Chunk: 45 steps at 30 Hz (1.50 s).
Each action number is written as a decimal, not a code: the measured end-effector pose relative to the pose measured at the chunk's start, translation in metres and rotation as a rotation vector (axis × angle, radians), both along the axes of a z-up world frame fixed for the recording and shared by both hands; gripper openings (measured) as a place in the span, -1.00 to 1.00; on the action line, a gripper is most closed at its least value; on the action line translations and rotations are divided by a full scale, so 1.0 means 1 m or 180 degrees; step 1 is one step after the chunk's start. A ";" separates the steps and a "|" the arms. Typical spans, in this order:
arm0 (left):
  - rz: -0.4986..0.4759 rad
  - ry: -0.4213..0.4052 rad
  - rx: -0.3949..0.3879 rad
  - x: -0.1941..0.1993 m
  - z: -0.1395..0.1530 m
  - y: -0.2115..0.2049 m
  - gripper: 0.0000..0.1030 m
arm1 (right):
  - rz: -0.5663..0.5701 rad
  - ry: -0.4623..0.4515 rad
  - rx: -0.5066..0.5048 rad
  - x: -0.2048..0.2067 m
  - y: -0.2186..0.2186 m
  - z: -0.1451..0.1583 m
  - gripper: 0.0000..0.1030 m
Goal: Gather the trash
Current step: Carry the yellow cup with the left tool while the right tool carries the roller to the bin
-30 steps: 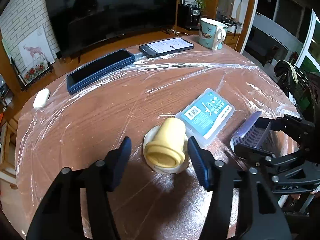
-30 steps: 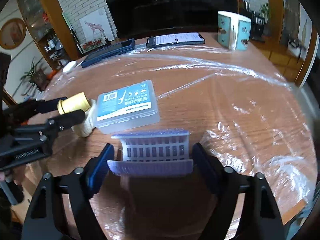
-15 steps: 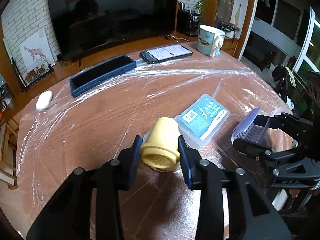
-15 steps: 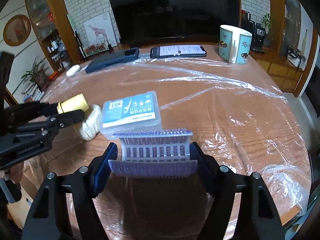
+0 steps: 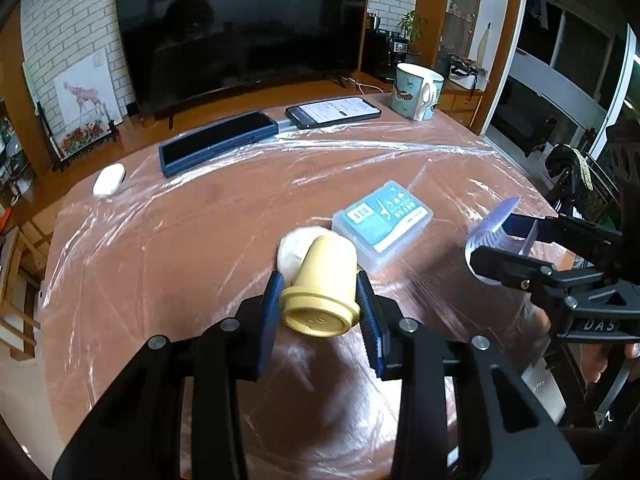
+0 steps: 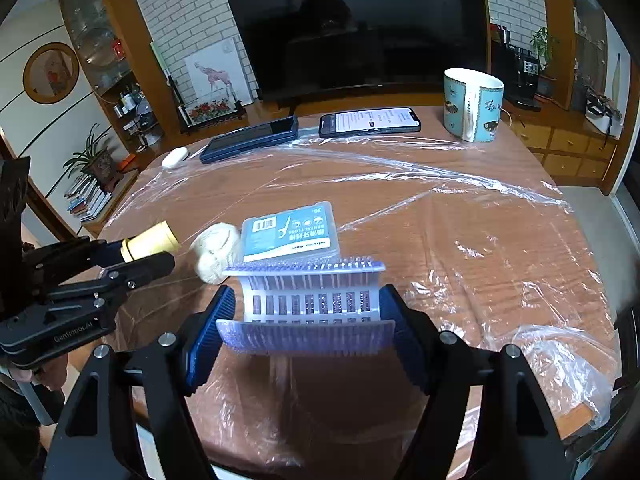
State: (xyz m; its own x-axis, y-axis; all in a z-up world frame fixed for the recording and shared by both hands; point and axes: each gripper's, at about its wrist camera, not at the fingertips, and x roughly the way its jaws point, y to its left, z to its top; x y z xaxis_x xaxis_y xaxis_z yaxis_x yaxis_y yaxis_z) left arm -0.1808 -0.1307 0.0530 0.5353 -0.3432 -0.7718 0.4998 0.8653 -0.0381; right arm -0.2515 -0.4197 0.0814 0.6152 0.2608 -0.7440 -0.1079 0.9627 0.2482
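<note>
Your left gripper squeezes the yellow cup, lifted off the table. Your right gripper pinches the purple tray. Both look ready for the trash.

Left gripper: jaws, wide apart a second ago, now press the yellow cup on both sides; cup is lifted clear of the white wad it lay on. Right gripper: purple slotted tray is raised off the table, now overlapping the floss box in view.
</note>
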 end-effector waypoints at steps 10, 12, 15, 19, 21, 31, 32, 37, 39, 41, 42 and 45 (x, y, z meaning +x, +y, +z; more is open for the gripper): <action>0.0057 -0.0008 0.0003 -0.034 0.002 -0.006 -0.26 | 0.0091 0.0011 0.0163 -0.019 -0.005 0.009 0.42; 0.0079 -0.0006 -0.0005 -0.040 0.003 -0.006 -0.26 | 0.0132 0.0001 0.0194 -0.024 -0.005 0.012 0.42; 0.0116 -0.0014 -0.0007 -0.050 0.004 -0.006 -0.26 | 0.0193 -0.0004 0.0265 -0.030 -0.005 0.015 0.42; 0.0180 -0.0018 0.0004 -0.062 0.004 -0.005 -0.26 | 0.0278 -0.0014 0.0291 -0.041 -0.002 0.019 0.42; 0.0218 -0.0022 0.0022 -0.068 0.004 -0.005 -0.26 | 0.0320 -0.0010 0.0288 -0.046 -0.001 0.020 0.42; 0.0405 -0.0019 0.0140 -0.094 -0.001 -0.007 -0.26 | 0.0486 0.0039 0.0251 -0.074 0.002 0.017 0.42; 0.0430 -0.0023 0.0153 -0.096 -0.002 -0.007 -0.26 | 0.0496 0.0046 0.0248 -0.077 0.002 0.017 0.42; 0.0545 -0.0040 0.0225 -0.108 -0.003 -0.009 -0.26 | 0.0536 0.0066 0.0211 -0.090 0.000 0.014 0.42; 0.0579 -0.0045 0.0252 -0.113 -0.005 -0.011 -0.26 | 0.0550 0.0072 0.0194 -0.096 0.000 0.013 0.42; 0.0619 -0.0044 0.0290 -0.119 -0.008 -0.013 -0.26 | 0.0556 0.0082 0.0183 -0.101 -0.001 0.011 0.42; 0.0632 -0.0037 0.0298 -0.122 -0.009 -0.013 -0.26 | 0.0559 0.0087 0.0181 -0.104 -0.001 0.011 0.42; 0.0670 -0.0034 0.0352 -0.130 -0.012 -0.018 -0.26 | 0.0569 0.0110 0.0176 -0.111 -0.002 0.009 0.42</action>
